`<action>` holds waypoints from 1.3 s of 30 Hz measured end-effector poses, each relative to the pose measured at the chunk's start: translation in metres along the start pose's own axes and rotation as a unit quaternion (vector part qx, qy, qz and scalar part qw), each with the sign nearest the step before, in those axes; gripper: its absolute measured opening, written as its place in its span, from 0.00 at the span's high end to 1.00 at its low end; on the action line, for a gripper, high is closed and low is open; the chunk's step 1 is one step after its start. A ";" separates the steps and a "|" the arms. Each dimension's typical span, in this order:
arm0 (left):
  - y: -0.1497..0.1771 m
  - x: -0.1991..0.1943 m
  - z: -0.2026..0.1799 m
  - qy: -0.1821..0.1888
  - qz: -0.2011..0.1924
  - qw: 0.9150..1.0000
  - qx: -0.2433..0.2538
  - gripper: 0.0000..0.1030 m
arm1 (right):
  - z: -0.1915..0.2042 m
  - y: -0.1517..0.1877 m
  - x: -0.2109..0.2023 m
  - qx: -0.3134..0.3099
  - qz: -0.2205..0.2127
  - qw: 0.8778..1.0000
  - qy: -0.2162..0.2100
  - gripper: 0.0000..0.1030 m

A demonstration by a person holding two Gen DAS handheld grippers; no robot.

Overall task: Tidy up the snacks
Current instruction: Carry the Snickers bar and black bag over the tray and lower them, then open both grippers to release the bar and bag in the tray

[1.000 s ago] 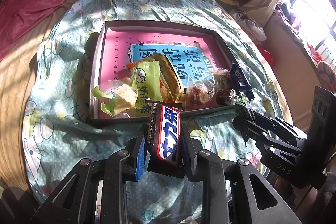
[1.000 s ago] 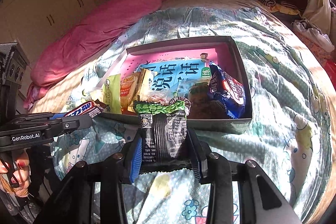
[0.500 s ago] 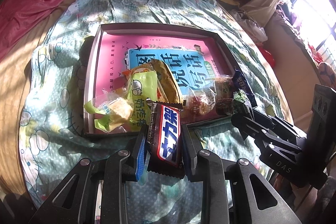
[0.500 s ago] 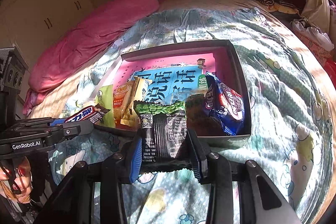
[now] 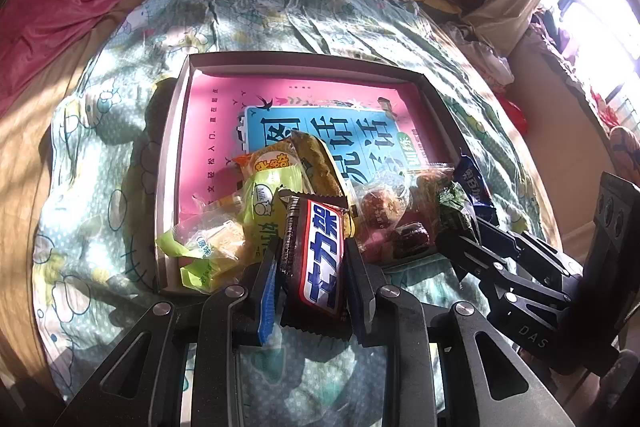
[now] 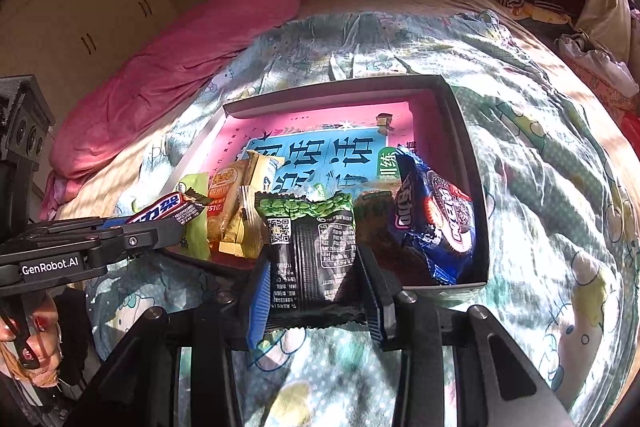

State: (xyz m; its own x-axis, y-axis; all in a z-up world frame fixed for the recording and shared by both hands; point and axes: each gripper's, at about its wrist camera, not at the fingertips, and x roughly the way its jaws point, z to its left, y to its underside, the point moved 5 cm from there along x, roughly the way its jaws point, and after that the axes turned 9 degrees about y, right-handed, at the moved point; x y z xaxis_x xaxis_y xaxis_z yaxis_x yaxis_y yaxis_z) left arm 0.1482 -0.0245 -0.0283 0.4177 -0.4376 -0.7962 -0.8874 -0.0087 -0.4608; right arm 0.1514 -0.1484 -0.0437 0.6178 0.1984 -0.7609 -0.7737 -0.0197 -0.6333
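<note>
We carry both snacks toward the shallow grey cardboard box [image 5: 172, 187] on the bed — left gripper [image 5: 312, 267] clamped on a brown-wrapped chocolate bar [image 5: 316, 259], right gripper [image 6: 314, 279] pinching a black-and-green foil packet [image 6: 312, 251], both poised at the box's near edge for dropping in.

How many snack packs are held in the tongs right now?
2. A chocolate bar is clamped in the left tongs; a black and green packet is in the right tongs. Both are at the box's near edge.

One box [image 5: 176, 163], one bed [image 5: 256, 11], two hand-held grippers: left [image 5: 310, 269], right [image 6: 316, 277], one snack each; loose snack count unclear.
</note>
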 end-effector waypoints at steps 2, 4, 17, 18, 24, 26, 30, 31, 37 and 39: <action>-0.002 0.001 0.001 -0.001 -0.001 1.000 0.000 0.71 | 0.001 -0.002 0.001 -0.001 0.000 1.000 0.000 0.61; -0.005 0.003 0.001 -0.001 -0.001 1.000 0.000 0.71 | 0.002 -0.005 0.002 -0.003 -0.001 1.000 0.001 0.61; -0.009 0.013 0.003 -0.001 0.003 1.000 -0.001 0.71 | 0.009 -0.019 0.009 -0.014 -0.009 1.000 0.007 0.61; -0.009 0.014 0.002 -0.001 0.004 1.000 -0.001 0.71 | 0.009 -0.020 0.010 -0.014 -0.010 1.000 0.008 0.61; -0.011 0.017 0.002 0.000 0.005 1.000 -0.001 0.71 | 0.007 -0.024 0.012 -0.011 -0.011 1.000 0.013 0.61; -0.012 0.018 0.001 -0.001 0.005 1.000 -0.002 0.71 | 0.005 -0.025 0.012 -0.010 -0.011 1.000 0.015 0.61; -0.014 0.021 0.001 -0.001 0.006 1.000 -0.003 0.71 | 0.002 -0.027 0.012 -0.006 -0.013 1.000 0.019 0.61; -0.013 0.021 0.001 -0.001 0.006 1.000 -0.003 0.71 | 0.001 -0.028 0.012 -0.006 -0.015 1.000 0.019 0.61; -0.013 0.022 0.003 -0.003 0.007 1.000 -0.005 0.71 | 0.004 -0.027 0.014 -0.010 -0.011 1.000 0.018 0.61; -0.013 0.022 0.003 -0.001 0.007 1.000 -0.005 0.71 | 0.005 -0.026 0.014 -0.012 -0.009 1.000 0.018 0.61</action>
State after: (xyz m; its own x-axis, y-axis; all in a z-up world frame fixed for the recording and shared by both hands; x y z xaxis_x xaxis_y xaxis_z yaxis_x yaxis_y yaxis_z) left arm 0.1701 -0.0315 -0.0411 0.4053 -0.4352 -0.8039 -0.8955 -0.0121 -0.4450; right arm 0.1792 -0.1405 -0.0376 0.6360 0.1629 -0.7543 -0.7595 -0.0410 -0.6492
